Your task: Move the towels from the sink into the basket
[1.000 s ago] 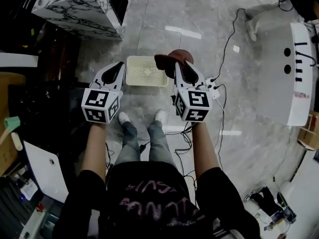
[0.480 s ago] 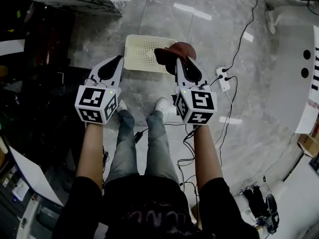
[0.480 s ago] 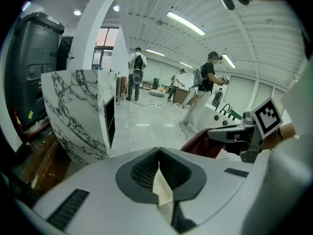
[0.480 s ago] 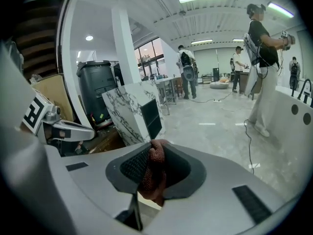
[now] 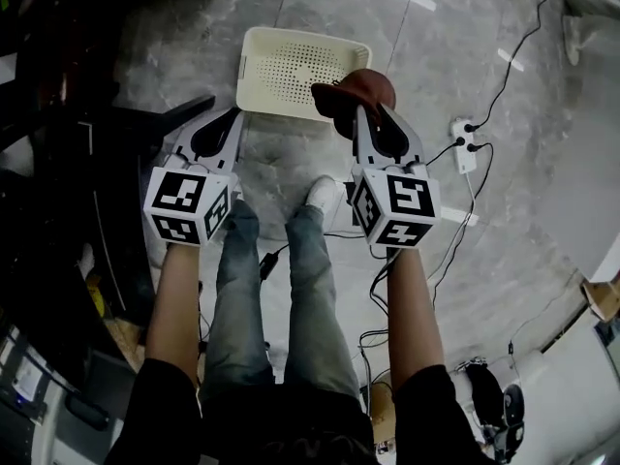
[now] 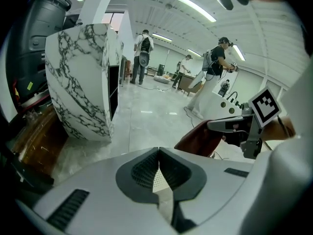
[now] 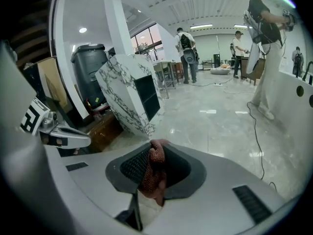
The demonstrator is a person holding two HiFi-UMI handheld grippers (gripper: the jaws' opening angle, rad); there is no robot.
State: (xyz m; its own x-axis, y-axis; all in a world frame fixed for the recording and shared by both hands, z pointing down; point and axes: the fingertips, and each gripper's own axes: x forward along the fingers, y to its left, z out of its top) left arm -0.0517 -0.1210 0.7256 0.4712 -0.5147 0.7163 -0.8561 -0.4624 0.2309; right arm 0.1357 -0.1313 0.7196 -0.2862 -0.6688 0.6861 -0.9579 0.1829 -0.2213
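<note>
rust-brown knitted cloth, the towel (image 7: 152, 173), is pinched between the jaws of the right gripper (image 5: 376, 124), bunched up and spilling past the pads. in the head view it is seen over the near right corner of the cream perforated basket (image 5: 281, 66), which is set on the grey polished floor (image 5: 504, 260) ahead of the person's white shoe (image 5: 325, 194). the left gripper (image 6: 157, 155) is held beside the right one, its jaws pressed together with nothing between them, just short of the basket's near left corner. a white power strip (image 5: 463, 158) with dark cables is laid to the basket's right. a marble-patterned cabinet (image 6: 83, 82) is seen beyond.
</note>
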